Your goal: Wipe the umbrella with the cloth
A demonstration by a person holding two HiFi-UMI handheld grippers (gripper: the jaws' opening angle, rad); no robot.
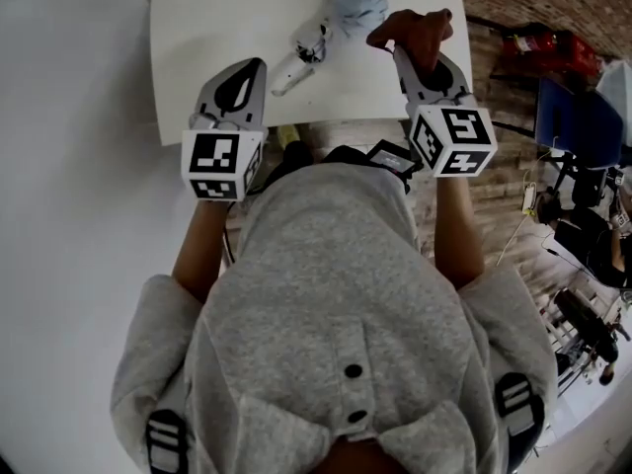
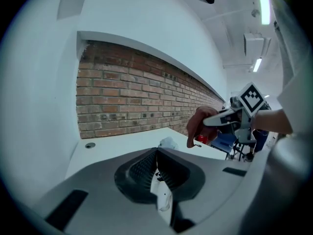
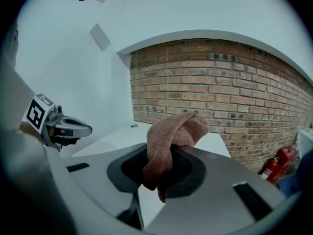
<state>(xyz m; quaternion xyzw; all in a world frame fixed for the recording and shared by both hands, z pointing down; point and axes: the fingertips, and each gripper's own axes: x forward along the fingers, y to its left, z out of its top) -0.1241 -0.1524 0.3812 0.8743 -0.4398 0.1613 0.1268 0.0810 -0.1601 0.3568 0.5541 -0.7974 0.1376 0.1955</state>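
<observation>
A folded pale umbrella (image 1: 326, 28) lies slantwise on the white table (image 1: 197, 38), its white handle toward me. My left gripper (image 1: 257, 65) hovers just left of the handle, jaws shut with nothing in them. In the left gripper view the closed jaws (image 2: 156, 153) point at the umbrella (image 2: 168, 142) beyond. My right gripper (image 1: 400, 52) is shut on a brown cloth (image 1: 415, 30), held right of the umbrella's bunched end. The cloth (image 3: 171, 138) drapes out of the right gripper (image 3: 168, 153) in its own view. The cloth (image 2: 198, 126) also shows in the left gripper view.
A brick wall (image 3: 220, 87) stands behind the table. A red fire extinguisher (image 3: 274, 166) and blue furniture (image 1: 573, 117) are off to the right. The table's near edge (image 1: 296, 126) runs just in front of my body. A white wall (image 1: 69, 117) lies to the left.
</observation>
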